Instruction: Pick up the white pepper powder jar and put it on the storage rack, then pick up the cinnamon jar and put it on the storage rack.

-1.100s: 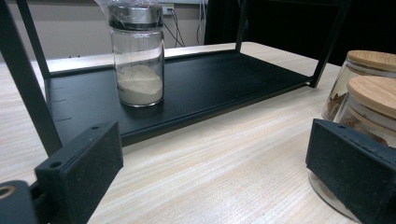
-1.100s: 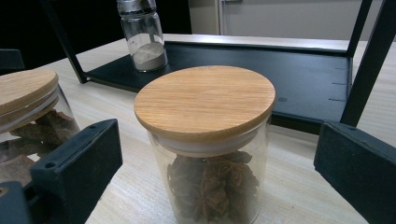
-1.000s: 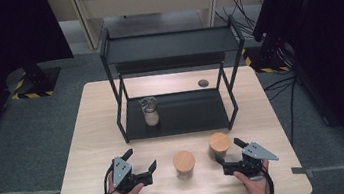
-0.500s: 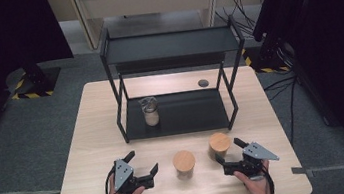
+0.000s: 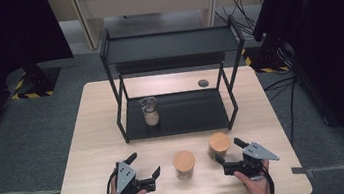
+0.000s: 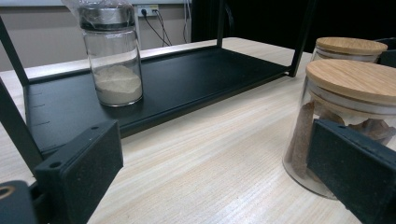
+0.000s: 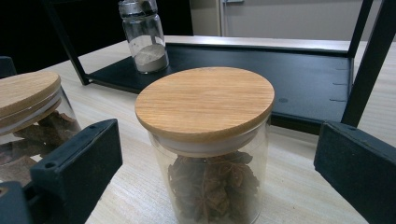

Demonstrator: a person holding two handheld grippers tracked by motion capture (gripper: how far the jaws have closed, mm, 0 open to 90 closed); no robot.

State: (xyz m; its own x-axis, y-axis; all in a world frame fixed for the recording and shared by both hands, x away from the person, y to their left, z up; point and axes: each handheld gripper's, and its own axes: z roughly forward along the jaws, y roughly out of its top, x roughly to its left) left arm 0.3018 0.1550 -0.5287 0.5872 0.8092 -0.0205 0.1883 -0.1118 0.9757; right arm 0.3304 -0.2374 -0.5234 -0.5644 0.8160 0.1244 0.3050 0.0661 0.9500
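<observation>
Two glass jars with wooden lids stand on the table's near half. The left jar (image 5: 184,162) (image 6: 348,112) holds brown bark pieces, and the right jar (image 5: 219,144) (image 7: 208,140) holds star anise. My left gripper (image 5: 143,165) (image 6: 215,158) rests open on the table, left of the bark jar, with nothing between its jaws. My right gripper (image 5: 227,151) (image 7: 217,137) is open, with the star anise jar just ahead between its spread jaws, untouched. A small glass jar of pale powder (image 5: 150,112) (image 6: 112,58) (image 7: 144,37) stands on the lower shelf of the rack.
A black two-tier metal rack (image 5: 178,119) stands on the far half of the wooden table (image 5: 94,137); its top shelf is bare. A small dark disc (image 5: 203,83) lies behind the rack at the right. Rack legs stand close beyond both jars.
</observation>
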